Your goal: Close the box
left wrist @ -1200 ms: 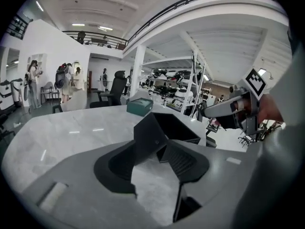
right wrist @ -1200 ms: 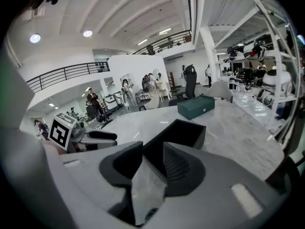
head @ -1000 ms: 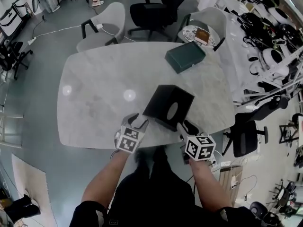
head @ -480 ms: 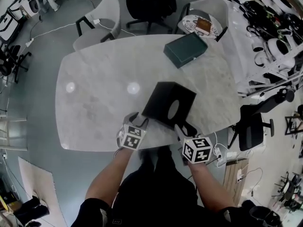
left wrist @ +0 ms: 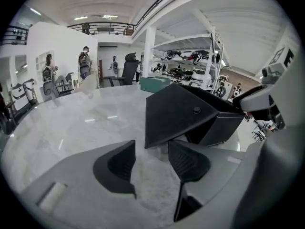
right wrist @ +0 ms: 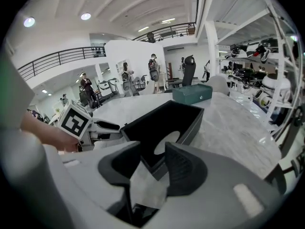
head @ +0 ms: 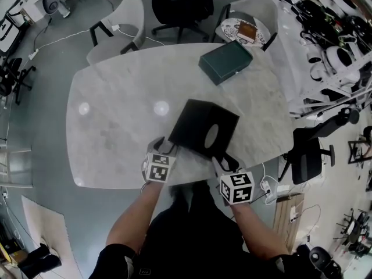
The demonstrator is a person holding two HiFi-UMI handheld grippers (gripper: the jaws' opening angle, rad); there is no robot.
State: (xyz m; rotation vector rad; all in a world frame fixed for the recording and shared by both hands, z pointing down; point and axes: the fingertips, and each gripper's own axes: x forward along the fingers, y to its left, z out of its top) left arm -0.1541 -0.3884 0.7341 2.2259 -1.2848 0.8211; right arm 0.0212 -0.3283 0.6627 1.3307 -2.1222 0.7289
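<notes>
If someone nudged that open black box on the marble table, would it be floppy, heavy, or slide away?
Probably light: the black box looks empty, with an oval hole in one face. Its walls stand straight, so it is likely fairly stiff, though the flap looks hinged and may swing. On the glossy table it would likely slide rather than tip.

Glossy marble-look table (head: 116,127) in front of me, smooth matt black box (head: 200,127), matt teal case (head: 225,63), my right gripper (right wrist: 152,149) matt grey plastic.
</notes>
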